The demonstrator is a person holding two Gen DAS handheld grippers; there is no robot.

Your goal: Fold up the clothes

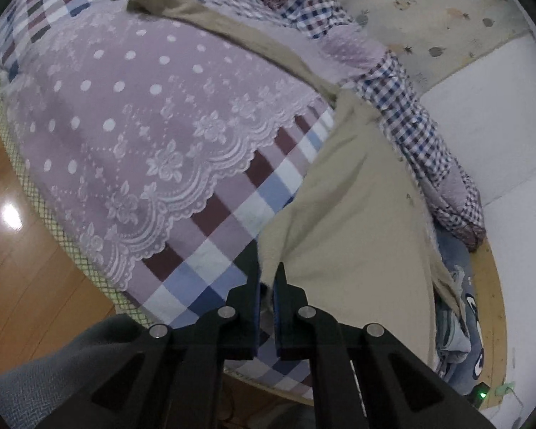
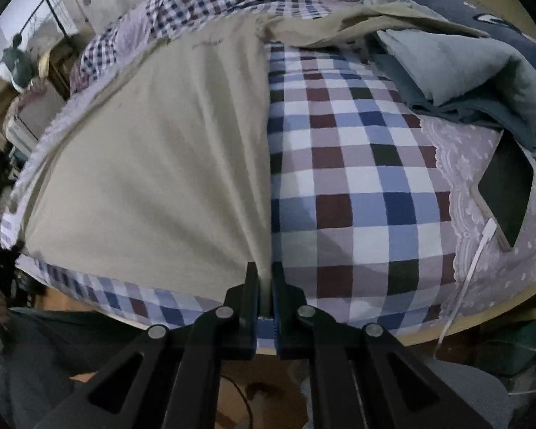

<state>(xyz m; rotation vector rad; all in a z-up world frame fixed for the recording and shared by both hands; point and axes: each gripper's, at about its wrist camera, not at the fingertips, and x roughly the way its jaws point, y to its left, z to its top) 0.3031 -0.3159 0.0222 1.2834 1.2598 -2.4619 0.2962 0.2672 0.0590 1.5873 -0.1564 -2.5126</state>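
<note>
Bare checked sheet (image 2: 353,186) beside beige garment (image 2: 153,164); folded pile (image 2: 457,71), tablet (image 2: 507,193) at right.

Black tool (image 1: 266,282) linkages, silver pivot screws, blue pads (image 2: 276,300).

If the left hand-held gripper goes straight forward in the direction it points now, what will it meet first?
The left hand-held gripper is already shut on the edge of the beige garment, so that cloth comes first. Beyond it probably lies the checked bedsheet, though depth is hard to judge here.

Beige garment (image 2: 143,164), seemingly plain; checked bedsheet (image 2: 357,186)
</note>
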